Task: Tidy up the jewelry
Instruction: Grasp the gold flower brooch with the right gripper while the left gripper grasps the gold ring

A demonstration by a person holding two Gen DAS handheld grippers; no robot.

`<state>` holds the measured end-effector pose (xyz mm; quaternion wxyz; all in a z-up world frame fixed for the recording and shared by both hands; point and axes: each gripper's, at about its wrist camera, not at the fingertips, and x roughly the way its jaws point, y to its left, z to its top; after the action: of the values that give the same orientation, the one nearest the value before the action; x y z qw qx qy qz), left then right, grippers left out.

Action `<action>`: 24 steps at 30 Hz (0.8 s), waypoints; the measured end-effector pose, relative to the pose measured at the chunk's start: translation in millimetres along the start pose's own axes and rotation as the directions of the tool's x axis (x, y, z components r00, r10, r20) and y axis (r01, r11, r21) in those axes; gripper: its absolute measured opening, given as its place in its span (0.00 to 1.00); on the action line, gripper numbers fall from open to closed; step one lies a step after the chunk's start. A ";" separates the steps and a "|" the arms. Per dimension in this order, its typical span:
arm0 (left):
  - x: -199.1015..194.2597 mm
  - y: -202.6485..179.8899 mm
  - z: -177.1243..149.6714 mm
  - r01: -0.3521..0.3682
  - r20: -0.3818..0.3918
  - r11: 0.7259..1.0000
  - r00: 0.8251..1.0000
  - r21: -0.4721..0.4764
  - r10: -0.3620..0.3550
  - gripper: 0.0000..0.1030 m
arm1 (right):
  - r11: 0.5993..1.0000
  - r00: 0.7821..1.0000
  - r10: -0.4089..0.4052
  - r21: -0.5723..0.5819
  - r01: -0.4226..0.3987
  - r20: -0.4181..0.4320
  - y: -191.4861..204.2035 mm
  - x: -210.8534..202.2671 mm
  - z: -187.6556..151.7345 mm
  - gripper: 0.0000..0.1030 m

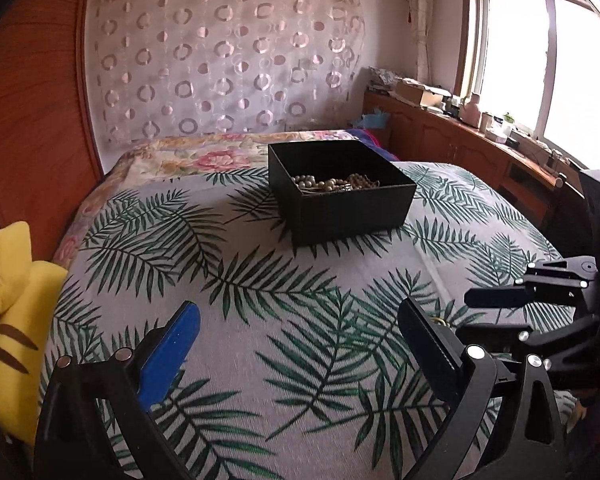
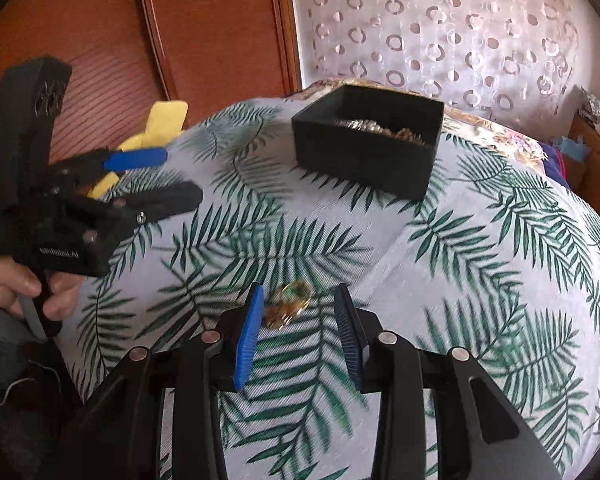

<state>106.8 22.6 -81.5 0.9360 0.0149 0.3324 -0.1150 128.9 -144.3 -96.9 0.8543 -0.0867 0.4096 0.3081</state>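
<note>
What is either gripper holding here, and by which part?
Nothing. The right gripper is open around a gold ring lying on the bedspread, not clamped. The left gripper is open and empty.

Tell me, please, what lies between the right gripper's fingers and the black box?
Right wrist view: a gold ring lies between the right gripper fingers; beyond it, only leaf-print bedspread up to the black box.

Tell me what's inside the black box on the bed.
The black box holds a tangle of jewelry: pearl-like bead strands and brownish beads. The near wall hides the box's floor and anything lying lower.
</note>
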 end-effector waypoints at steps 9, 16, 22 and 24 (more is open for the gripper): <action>-11.1 0.1 -4.9 -0.011 0.015 1.000 1.000 -0.005 0.011 0.93 | 0.998 0.998 -0.061 -0.005 0.061 -0.035 13.5 13.2 -4.1 0.38; -11.2 -0.2 -7.1 -0.008 0.011 1.000 1.000 -0.006 0.008 0.93 | 0.994 0.992 -0.113 -0.008 0.113 -0.047 4.6 9.3 -11.9 0.20; -9.8 -5.1 -9.0 -0.001 0.007 1.000 1.000 0.002 0.001 0.93 | 0.995 0.995 -0.093 0.020 0.094 -0.043 -10.3 1.7 -18.1 0.04; -7.7 -7.4 -9.4 0.000 0.001 1.000 1.000 0.008 0.000 0.93 | 0.995 0.994 -0.097 0.028 0.099 -0.039 -12.1 1.3 -18.1 0.04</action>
<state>93.5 18.0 -83.7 0.9360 0.0185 0.3316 -0.1164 125.1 -160.6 -110.9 0.8618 -0.0994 0.4254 0.2578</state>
